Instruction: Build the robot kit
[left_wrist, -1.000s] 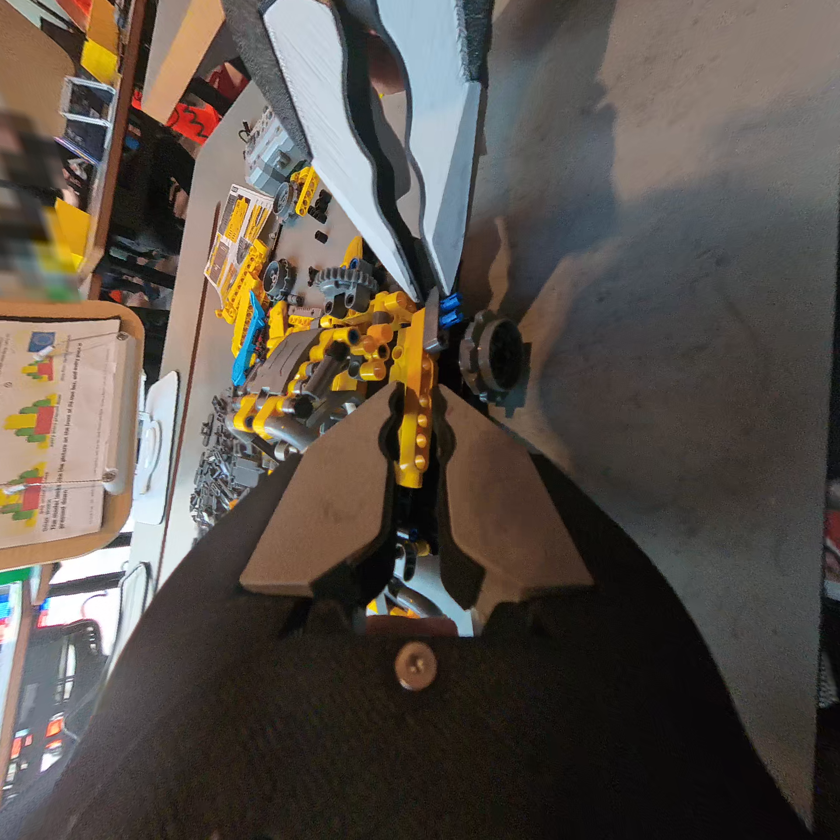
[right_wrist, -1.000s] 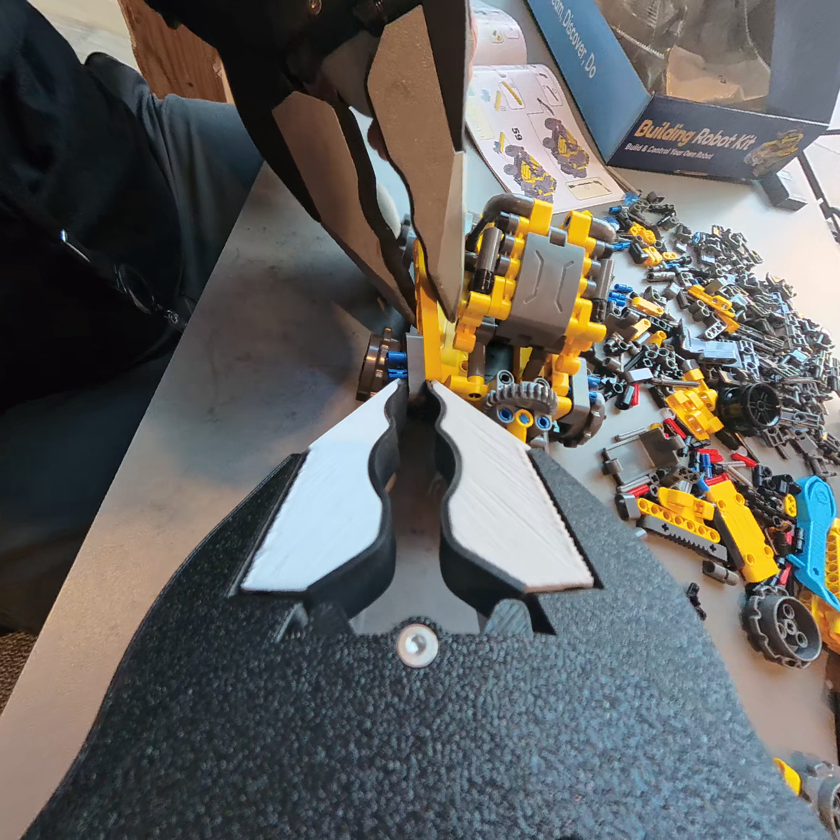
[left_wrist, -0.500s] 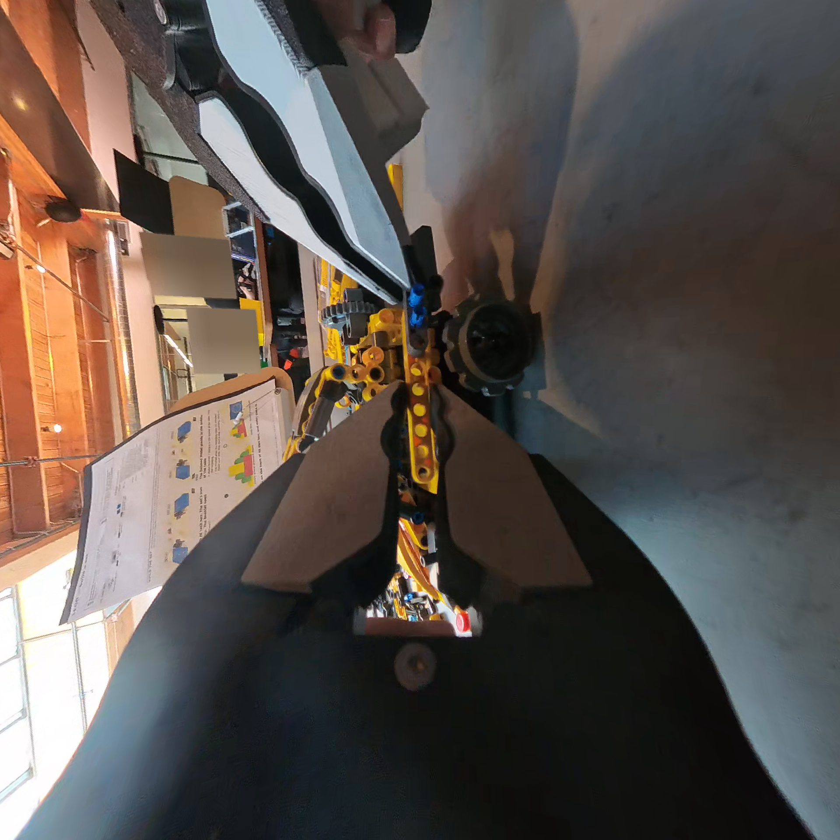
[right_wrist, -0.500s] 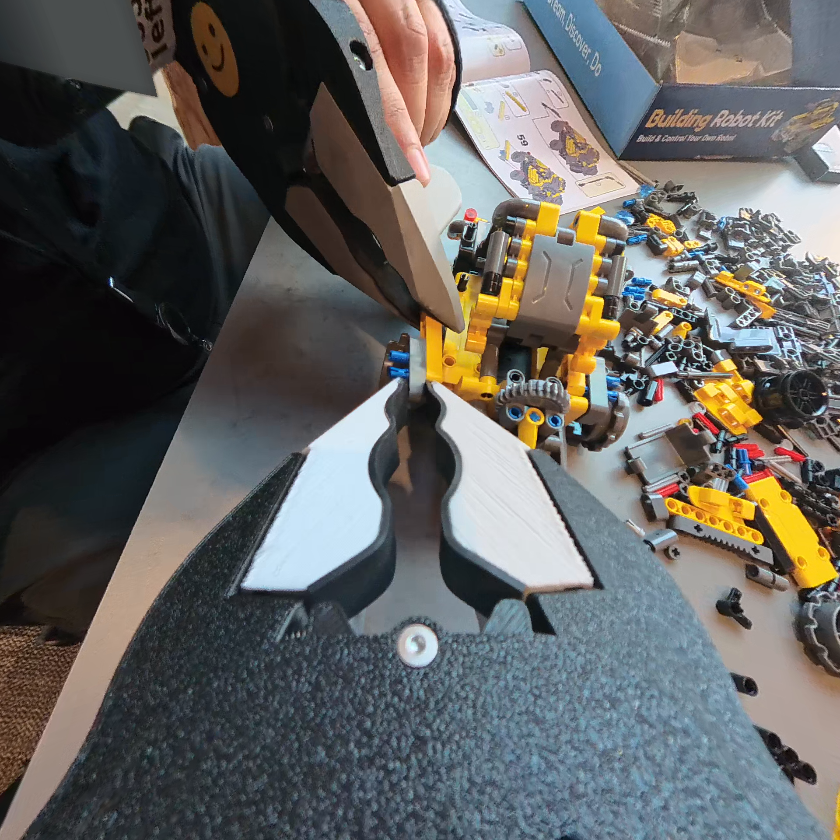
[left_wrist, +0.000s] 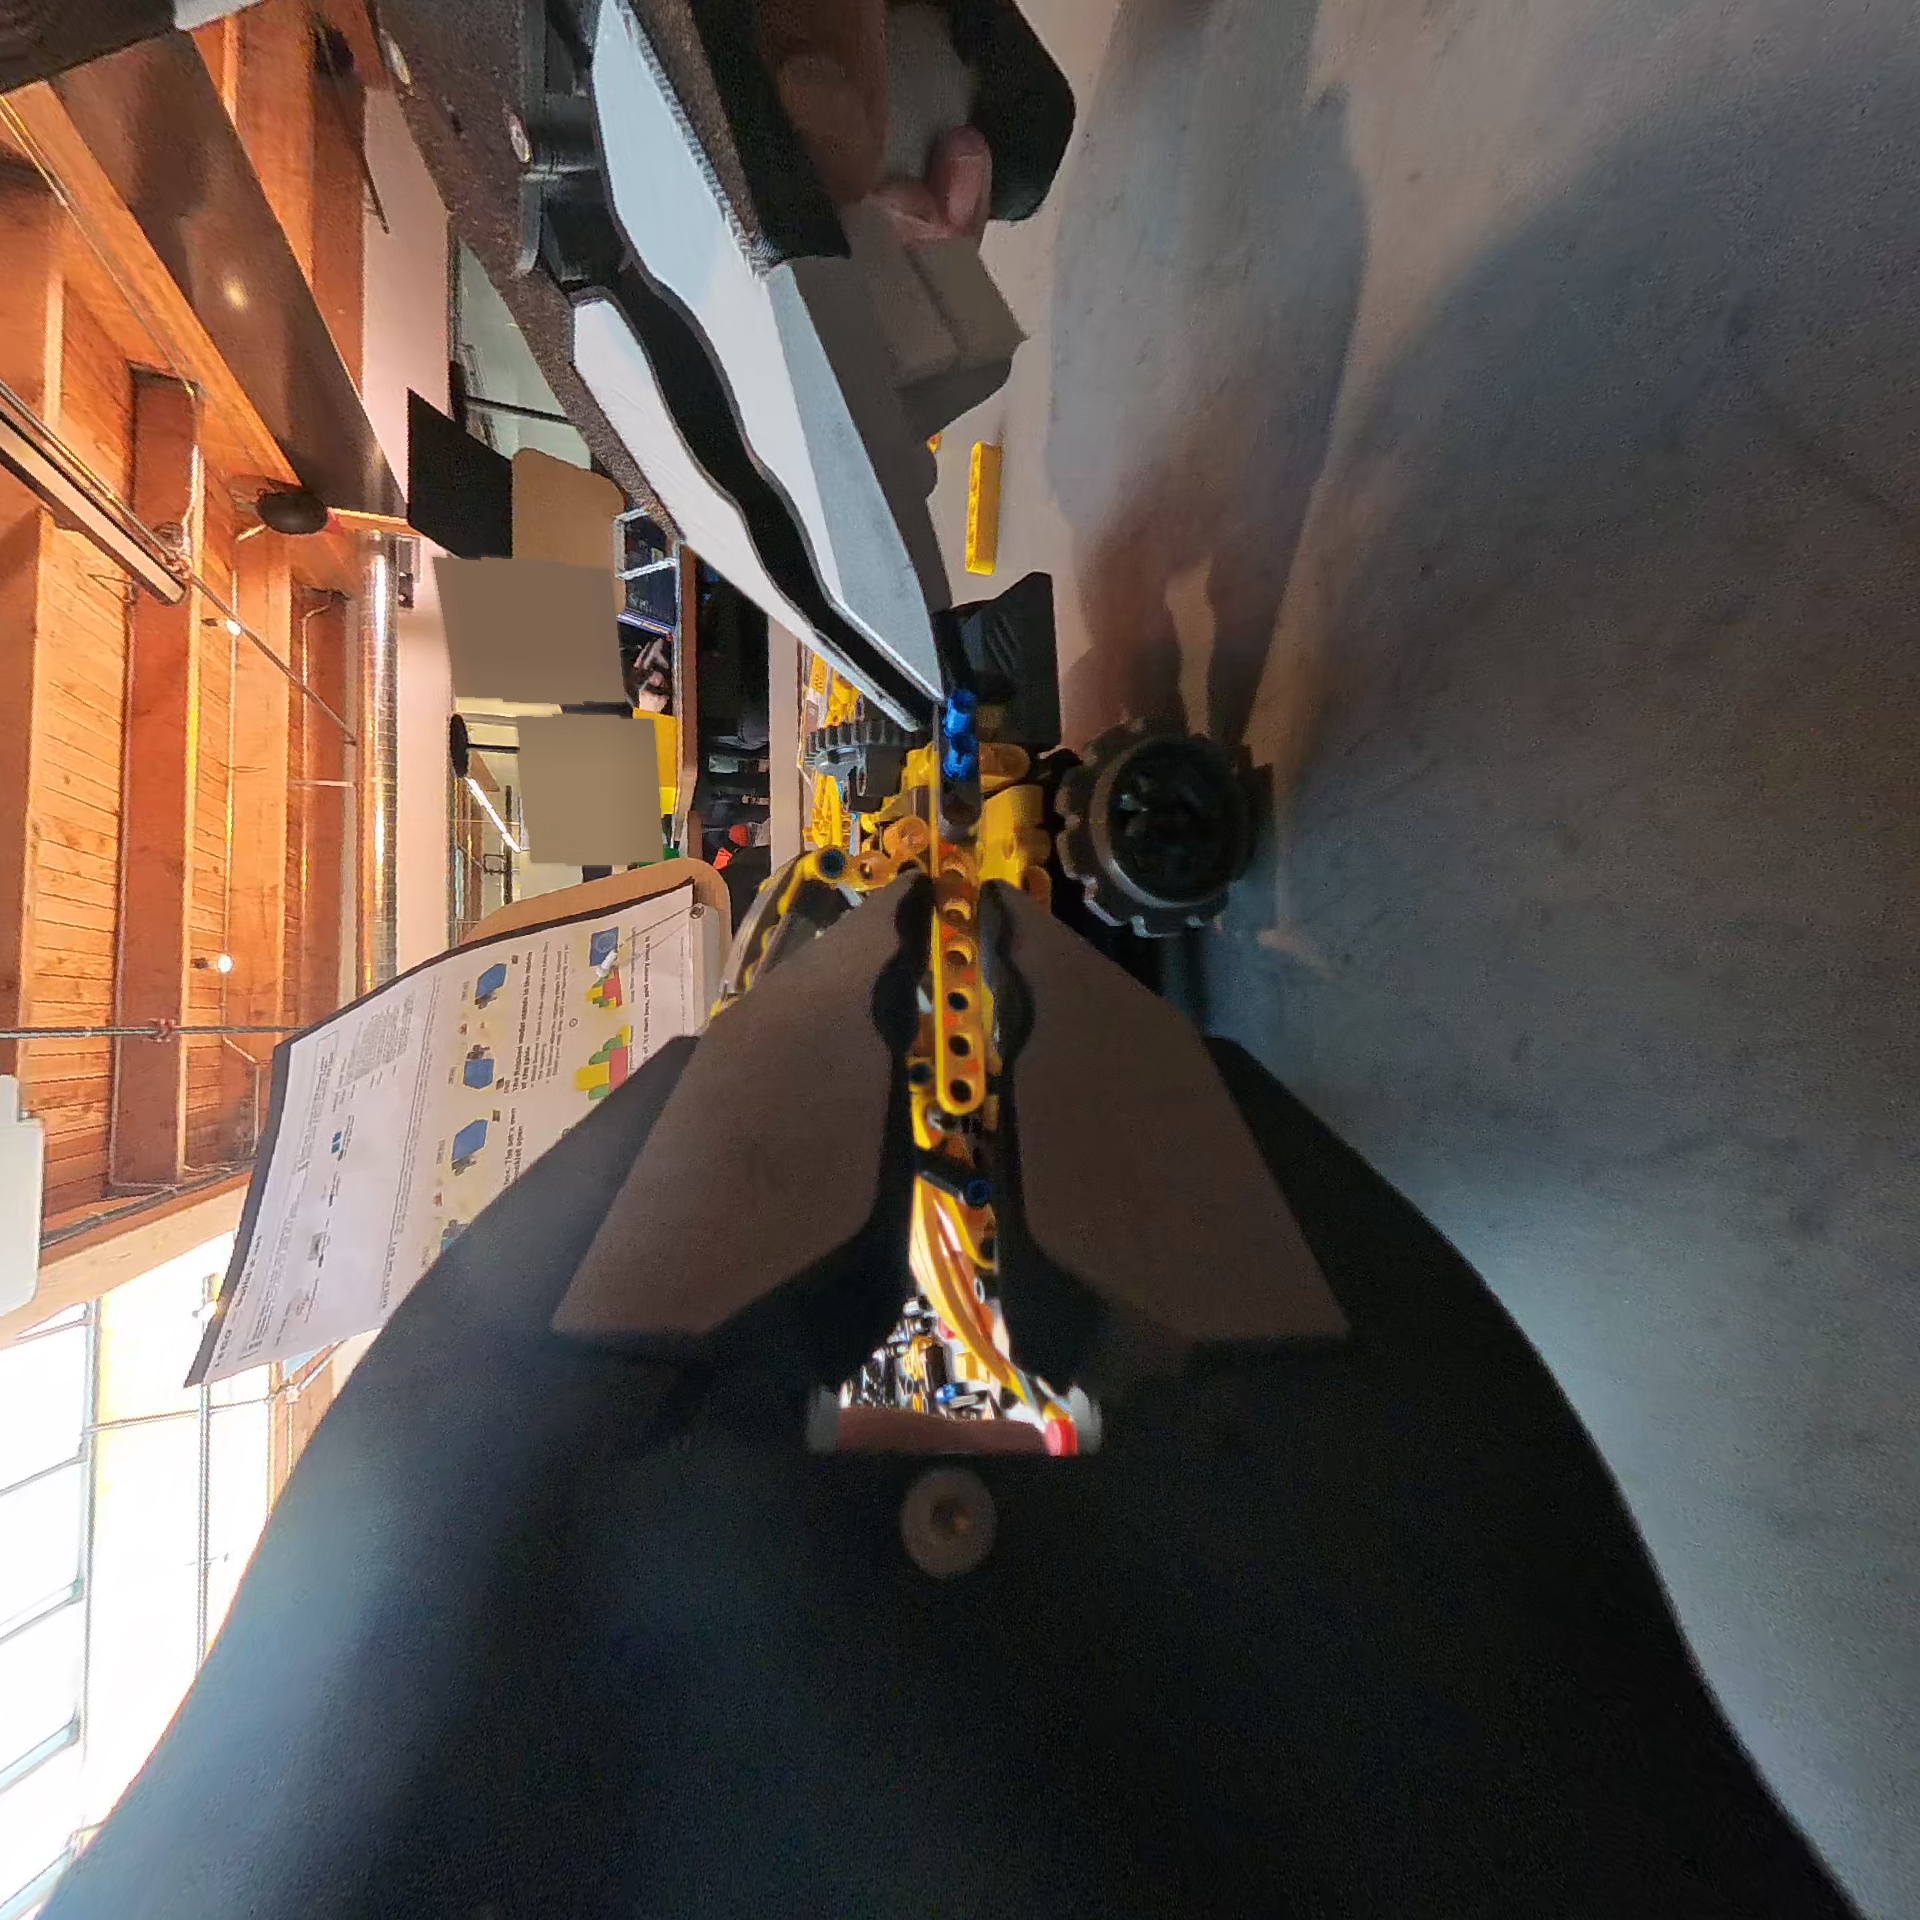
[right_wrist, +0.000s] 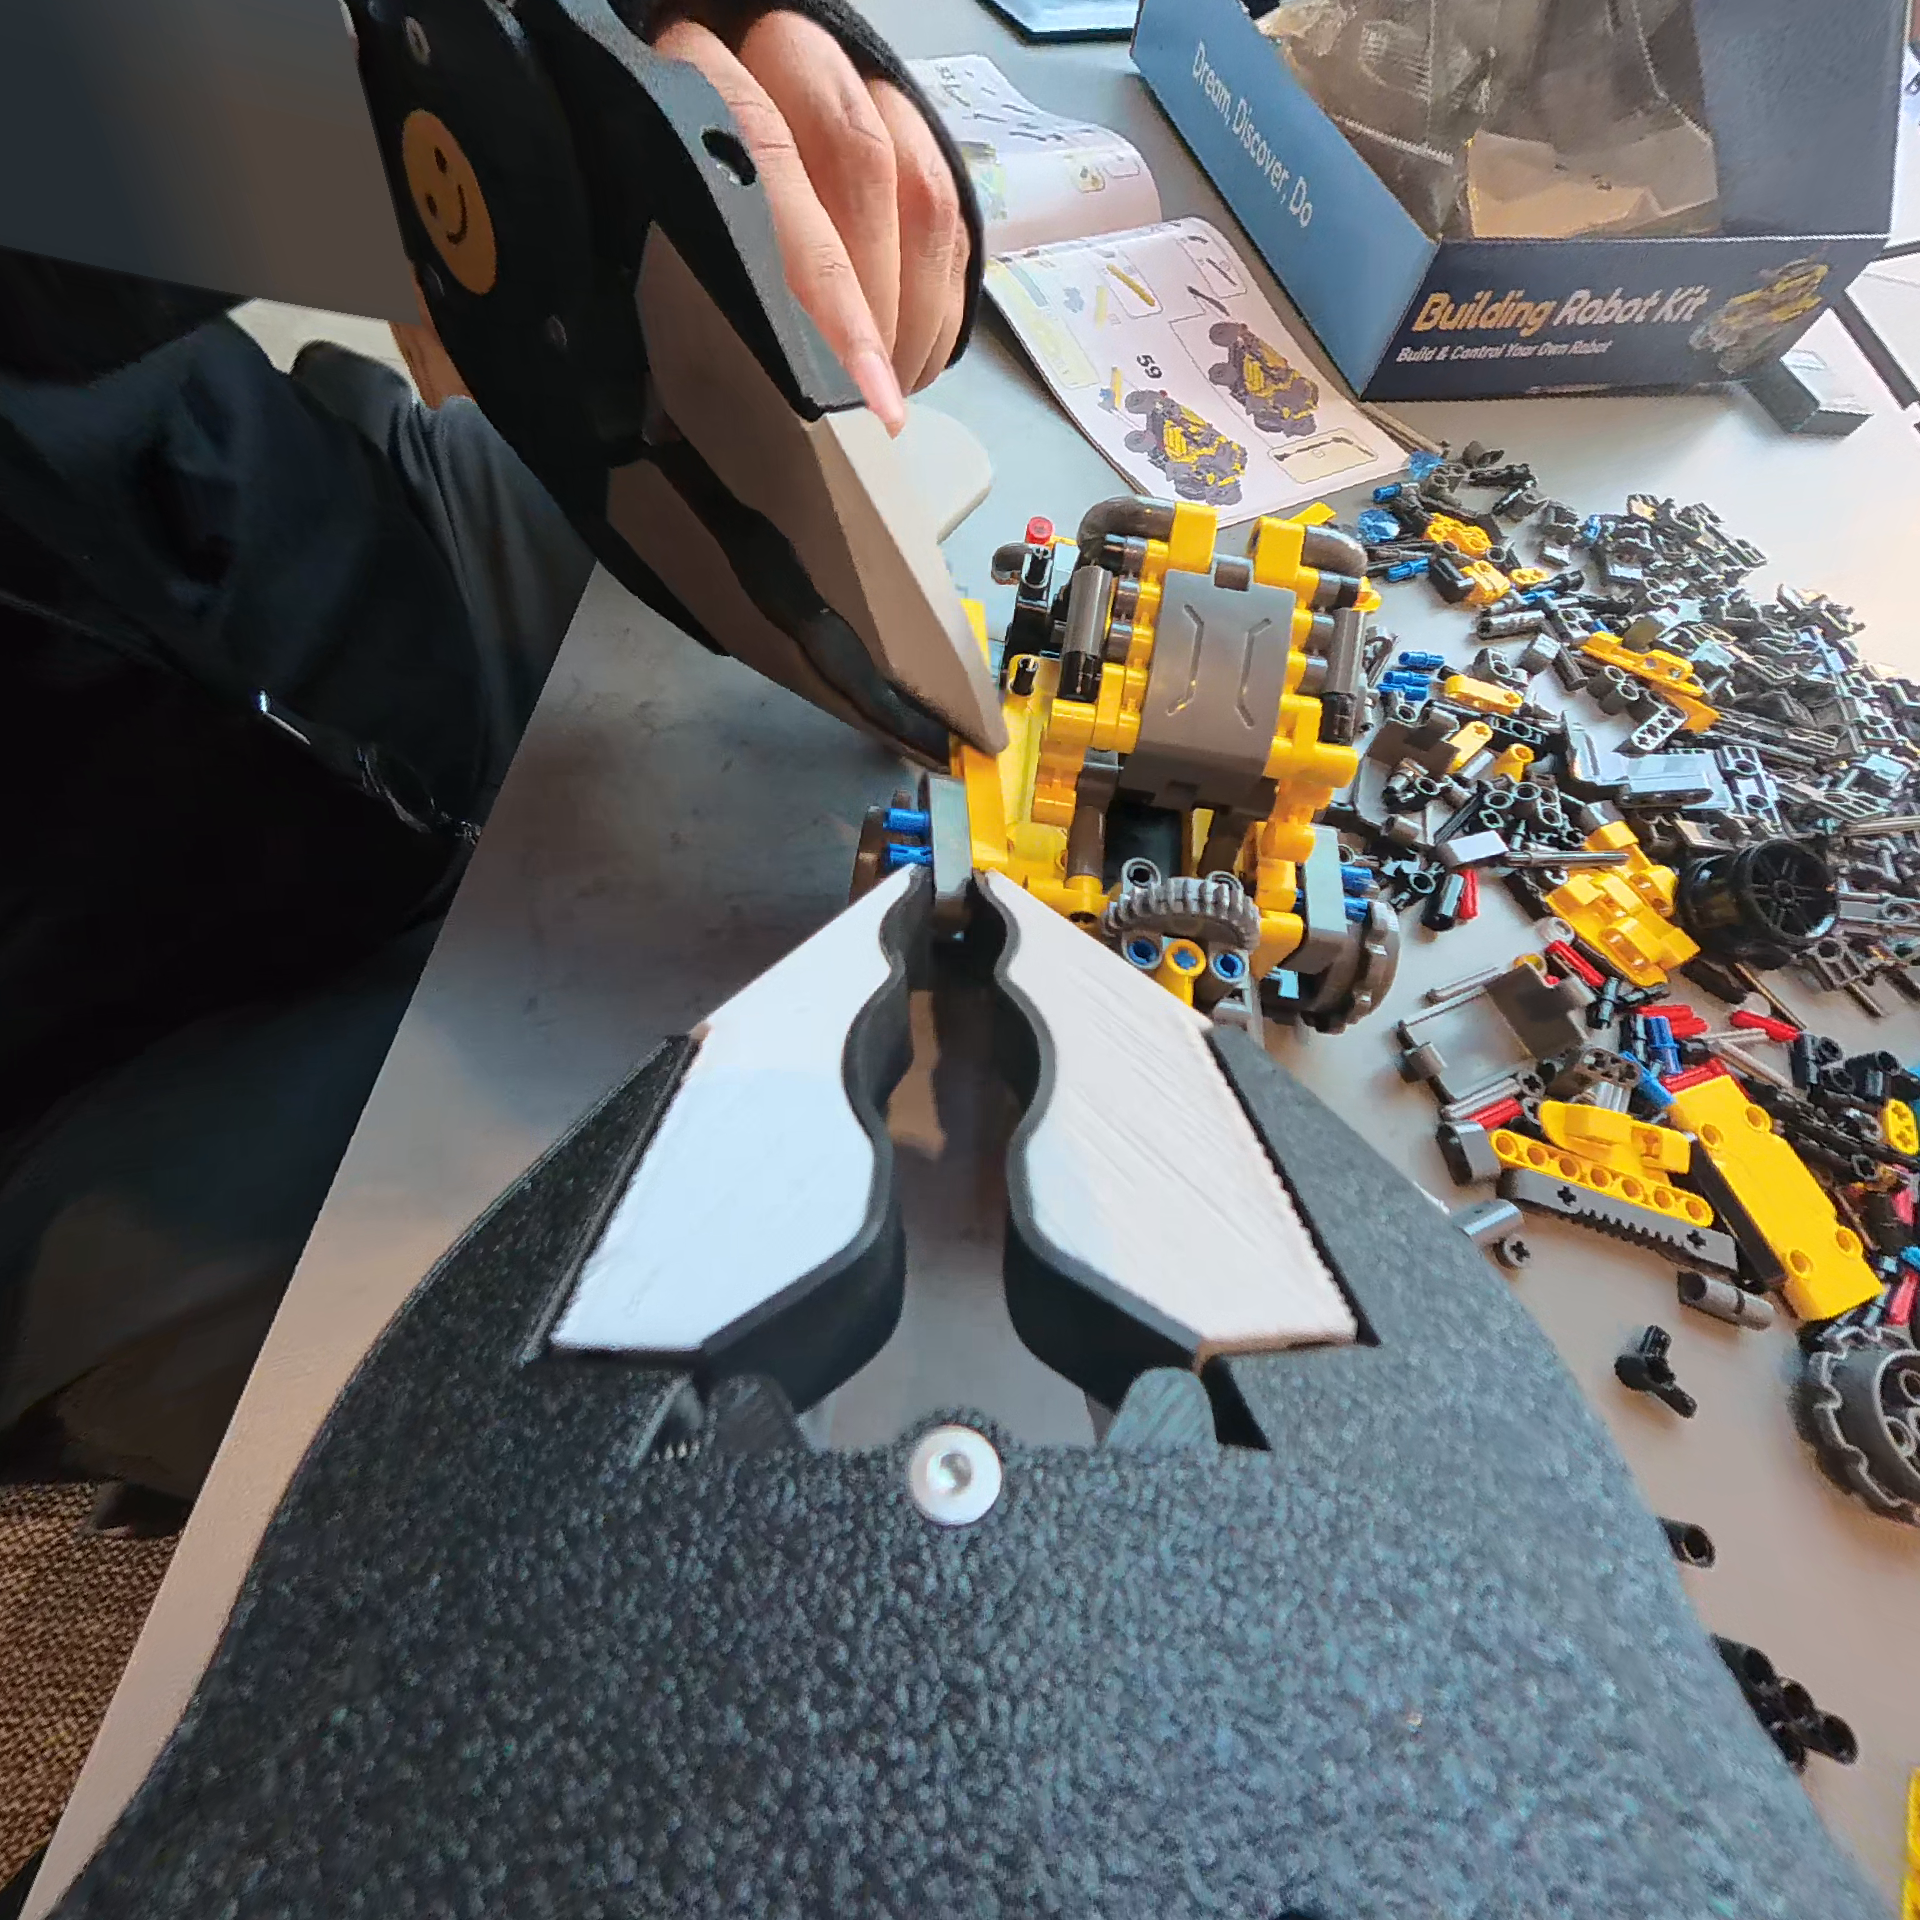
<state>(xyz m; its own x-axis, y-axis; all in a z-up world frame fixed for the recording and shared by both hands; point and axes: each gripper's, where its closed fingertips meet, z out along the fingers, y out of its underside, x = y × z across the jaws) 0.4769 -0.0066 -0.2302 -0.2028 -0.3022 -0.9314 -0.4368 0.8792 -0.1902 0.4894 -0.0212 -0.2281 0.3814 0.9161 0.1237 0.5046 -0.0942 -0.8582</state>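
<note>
A yellow and grey brick vehicle model (right_wrist: 1195, 748) stands on the grey table (right_wrist: 644, 831). My right gripper (right_wrist: 951, 878) is shut on a grey beam (right_wrist: 948, 831) with blue pins on the model's near left side. My left gripper (left_wrist: 956, 894) is shut on a yellow holed beam (left_wrist: 956, 997) of the same model. It enters the right wrist view from the upper left (right_wrist: 971, 743), held by a hand (right_wrist: 862, 229). A dark wheel (left_wrist: 1164, 831) sits on the model beside the beam. The right gripper's white fingers (left_wrist: 831, 499) show above it in the left wrist view.
A wide pile of loose grey, yellow and black pieces (right_wrist: 1662, 779) lies right of the model, with a loose tyre (right_wrist: 1870, 1423). An open instruction booklet (right_wrist: 1174, 384) and a dark blue box (right_wrist: 1507, 260) are behind. The table edge (right_wrist: 416, 1039) and a person's dark clothing (right_wrist: 208, 727) are left.
My left gripper has swung to a lower slant while holding the yellow beam, and its view turned from the table toward the room. My right gripper kept its grip on the grey beam.
</note>
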